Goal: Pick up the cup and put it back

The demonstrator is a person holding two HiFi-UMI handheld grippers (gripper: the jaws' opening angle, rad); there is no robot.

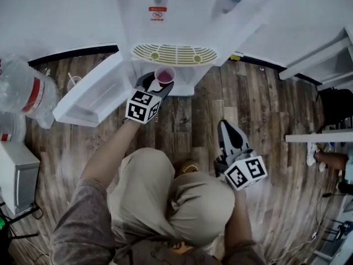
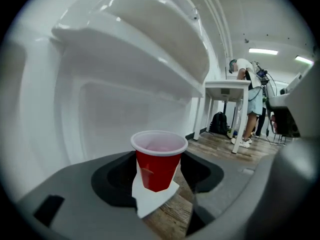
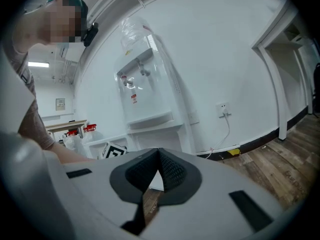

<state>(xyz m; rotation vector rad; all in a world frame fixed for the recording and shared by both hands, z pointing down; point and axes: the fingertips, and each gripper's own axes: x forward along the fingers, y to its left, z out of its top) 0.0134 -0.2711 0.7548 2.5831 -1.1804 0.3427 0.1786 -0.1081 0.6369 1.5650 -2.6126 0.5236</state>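
Note:
A red plastic cup with a white rim hangs just below the yellow drip grille of a white water dispenser. My left gripper is shut on the cup's sides and holds it upright off the floor. In the left gripper view the cup stands between the dark pads, with wooden floor showing beneath it. My right gripper hangs lower right over the floor, jaws closed tip to tip and holding nothing. In its own view the right gripper looks toward the dispenser.
The dispenser's lower cabinet door swings open to the left. A large water bottle lies at the far left. A white table with a person bent over it and a black backpack stand further back. A wall socket with cable is on the right wall.

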